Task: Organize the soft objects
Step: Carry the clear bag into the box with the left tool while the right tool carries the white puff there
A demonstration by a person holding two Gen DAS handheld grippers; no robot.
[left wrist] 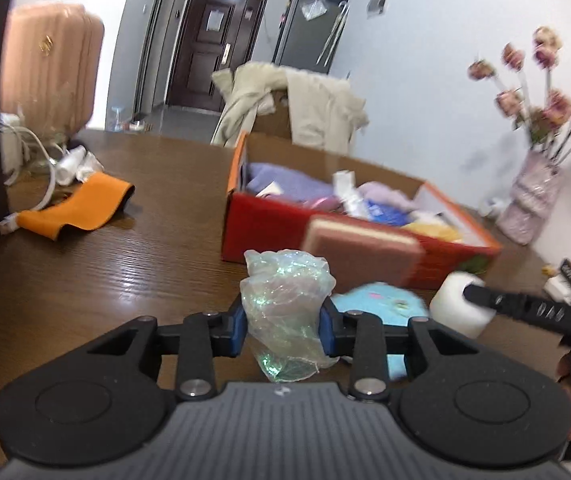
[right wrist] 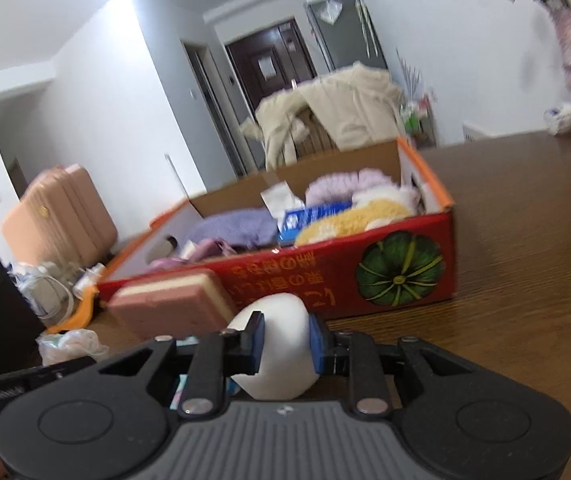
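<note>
I've got both pickups made, and the red box (right wrist: 325, 272) sits just ahead on the counter (left wrist: 105, 264), already holding purple, yellow and blue soft things. From left to right: the orange cloth (left wrist: 81, 208) lies far left on the counter, well apart from me; the pink sponge (left wrist: 361, 248) leans against the box's near wall; the blue round piece (left wrist: 381, 304) lies flat between my two tools.

The risks as I see them: the crinkled plastic bag (left wrist: 285, 304) is slippery and half-squashed, so it could slide out of the pads on the way over. The white soft ball (right wrist: 275, 344) is round and squeezed near its middle, so it may pop free if I tilt. And that sponge sits right in my lane; I could knock it.

The left hand-held gripper (left wrist: 283, 330) is closed partway, blue pads pinching the bag on both sides. The right hand-held gripper (right wrist: 283, 346) is narrower still, pads pressed into the ball, which bulges out between them.
</note>
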